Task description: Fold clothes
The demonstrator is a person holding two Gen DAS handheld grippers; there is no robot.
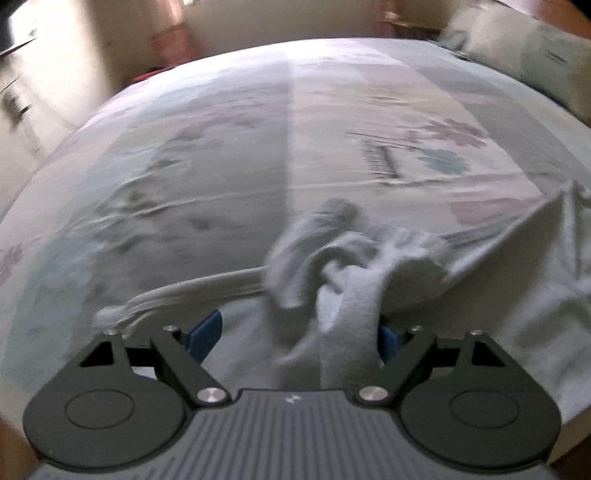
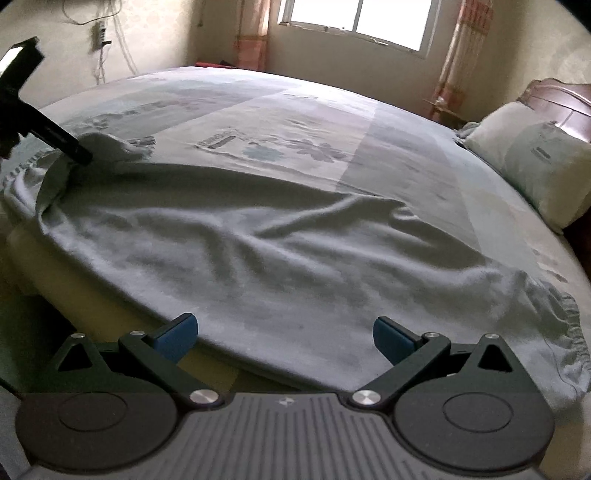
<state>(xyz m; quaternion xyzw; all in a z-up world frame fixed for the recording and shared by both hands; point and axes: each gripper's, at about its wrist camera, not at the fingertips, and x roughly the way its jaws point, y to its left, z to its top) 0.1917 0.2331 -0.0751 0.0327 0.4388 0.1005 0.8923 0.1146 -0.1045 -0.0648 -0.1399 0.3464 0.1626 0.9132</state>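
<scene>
A pale grey garment [image 2: 258,251] lies spread and wrinkled on the bed, reaching its near edge. In the left wrist view, a bunched part of the garment [image 1: 351,254] rises in front of my left gripper [image 1: 295,336]. A strip of it runs down between the wide-apart blue pads and lies against the right pad [image 1: 388,341]. The left pad [image 1: 207,332] is bare, so nothing is pinched. The view is blurred. My right gripper [image 2: 284,338] stands open over the garment's near hem, holding nothing. The left gripper [image 2: 79,153] shows as a black finger at the garment's far left corner.
The bed sheet [image 2: 369,129] has a pastel flower pattern. A pillow [image 2: 535,166] leans on the dark wooden headboard [image 2: 554,96] at the right. A window [image 2: 354,22] with curtains is behind the bed. The mattress edge [image 2: 110,295] drops off close below my right gripper.
</scene>
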